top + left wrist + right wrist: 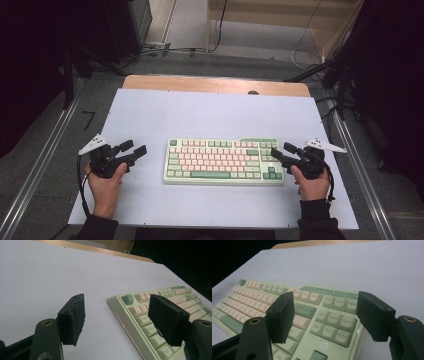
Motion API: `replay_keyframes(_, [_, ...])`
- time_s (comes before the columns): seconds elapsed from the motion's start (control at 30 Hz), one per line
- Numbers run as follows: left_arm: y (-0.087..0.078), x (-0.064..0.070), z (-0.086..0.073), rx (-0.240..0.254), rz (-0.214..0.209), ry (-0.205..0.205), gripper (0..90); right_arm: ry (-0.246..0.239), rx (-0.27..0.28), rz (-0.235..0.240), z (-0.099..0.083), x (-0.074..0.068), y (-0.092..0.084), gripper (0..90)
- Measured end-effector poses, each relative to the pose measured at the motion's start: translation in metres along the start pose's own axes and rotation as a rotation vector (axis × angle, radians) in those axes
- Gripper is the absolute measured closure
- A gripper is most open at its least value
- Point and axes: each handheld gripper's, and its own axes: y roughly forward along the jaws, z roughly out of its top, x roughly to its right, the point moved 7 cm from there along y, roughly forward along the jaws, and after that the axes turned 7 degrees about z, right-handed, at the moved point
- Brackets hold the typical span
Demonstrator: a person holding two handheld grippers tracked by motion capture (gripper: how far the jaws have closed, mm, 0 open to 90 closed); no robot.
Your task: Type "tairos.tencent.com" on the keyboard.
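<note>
Keyboard (223,161) lies mid-bench, flanked by two grippers.
Left gripper (133,149) and right gripper (281,152) hover just off its short ends, fingers apart, holding nothing; bare white bench (210,112) stretches beyond.

A pale green keyboard (224,161) with pink and green keys lies level on the white table (210,115), flanked by the left gripper (131,149), jaws parted, just off its left end, and the right gripper (281,152) over its right end.
</note>
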Motion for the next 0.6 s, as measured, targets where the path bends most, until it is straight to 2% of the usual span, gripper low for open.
replay_keyframes(0.2, [-0.002, -0.007, 0.0, -0.003, 0.012, -0.01, 30.7, 0.019, 0.012, -0.026, -0.001, 0.012, -0.01, 29.2])
replay_keyframes(0.6, [-0.006, -0.018, 0.003, 0.024, 0.049, -0.039, 30.7, 0.031, 0.019, -0.085, -0.006, 0.033, -0.026, 29.2])
